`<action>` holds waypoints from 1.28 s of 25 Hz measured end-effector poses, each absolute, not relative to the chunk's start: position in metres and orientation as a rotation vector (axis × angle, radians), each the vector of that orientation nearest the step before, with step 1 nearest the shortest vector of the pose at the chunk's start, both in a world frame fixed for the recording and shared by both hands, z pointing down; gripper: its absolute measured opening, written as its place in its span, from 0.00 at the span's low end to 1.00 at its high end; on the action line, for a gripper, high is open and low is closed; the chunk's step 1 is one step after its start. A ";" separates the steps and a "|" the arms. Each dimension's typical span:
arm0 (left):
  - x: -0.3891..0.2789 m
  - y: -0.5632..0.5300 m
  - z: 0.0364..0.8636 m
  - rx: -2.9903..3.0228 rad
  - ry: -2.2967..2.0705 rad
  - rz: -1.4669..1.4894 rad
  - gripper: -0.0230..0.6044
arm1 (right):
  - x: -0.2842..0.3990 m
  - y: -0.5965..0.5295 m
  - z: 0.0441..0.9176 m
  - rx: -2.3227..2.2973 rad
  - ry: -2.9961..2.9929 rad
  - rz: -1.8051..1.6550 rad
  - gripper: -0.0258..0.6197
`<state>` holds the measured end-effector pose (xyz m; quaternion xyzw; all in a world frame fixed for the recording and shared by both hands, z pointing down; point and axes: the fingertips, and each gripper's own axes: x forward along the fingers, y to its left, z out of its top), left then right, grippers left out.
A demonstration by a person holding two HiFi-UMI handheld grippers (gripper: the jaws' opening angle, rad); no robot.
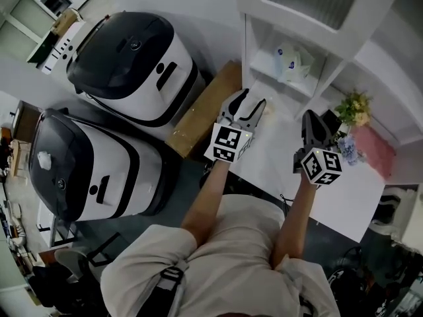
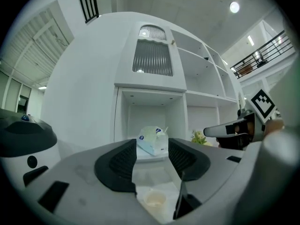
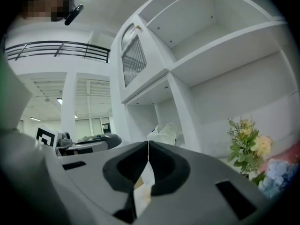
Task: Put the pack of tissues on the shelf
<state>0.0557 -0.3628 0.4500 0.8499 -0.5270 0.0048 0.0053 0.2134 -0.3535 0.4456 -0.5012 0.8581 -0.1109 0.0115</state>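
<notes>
Upper right of centre in the head view, a pale plastic-wrapped pack of tissues [image 1: 289, 63] sits in a low compartment of the white shelf unit [image 1: 261, 63]. Below it, the left gripper [image 1: 252, 103] gapes empty, and the right gripper [image 1: 309, 116] is clenched on nothing.

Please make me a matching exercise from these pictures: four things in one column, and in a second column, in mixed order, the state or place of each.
Things:
1. left gripper
2. right gripper
3. pack of tissues
4. flowers

States or places:
A. jaws together
B. inside a low compartment of the shelf
C. jaws apart, nothing between them
D. standing to the right of the tissues

Pairs: 1-C, 2-A, 3-B, 4-D
</notes>
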 end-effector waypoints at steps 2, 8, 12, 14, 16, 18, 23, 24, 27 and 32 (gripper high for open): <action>0.056 -0.360 0.445 2.669 -1.653 0.007 0.37 | 0.215 -0.350 0.444 -1.569 2.671 -0.344 0.15; 0.059 -0.354 0.433 2.697 -1.695 -0.007 0.32 | 0.225 -0.345 0.437 -1.585 2.642 -0.330 0.15; 0.062 -0.349 0.428 2.722 -1.706 -0.005 0.27 | 0.231 -0.341 0.435 -1.587 2.619 -0.332 0.15; 0.062 -0.347 0.424 2.733 -1.714 -0.004 0.22 | 0.230 -0.339 0.435 -1.583 2.620 -0.332 0.15; 0.061 -0.346 0.422 2.736 -1.721 0.004 0.17 | 0.230 -0.339 0.434 -1.579 2.621 -0.328 0.15; 0.062 -0.347 0.422 2.737 -1.725 0.006 0.11 | 0.232 -0.339 0.431 -1.577 2.615 -0.322 0.15; 0.067 -0.345 0.416 2.749 -1.688 -0.010 0.05 | 0.236 -0.339 0.429 -1.573 2.607 -0.317 0.15; 0.068 -0.345 0.415 2.751 -1.676 -0.022 0.05 | 0.237 -0.339 0.429 -1.573 2.606 -0.319 0.15; 0.070 -0.345 0.414 2.753 -1.661 -0.023 0.05 | 0.237 -0.338 0.429 -1.570 2.604 -0.323 0.15; 0.070 -0.344 0.419 2.748 -1.645 0.000 0.05 | 0.236 -0.336 0.431 -1.566 2.606 -0.325 0.15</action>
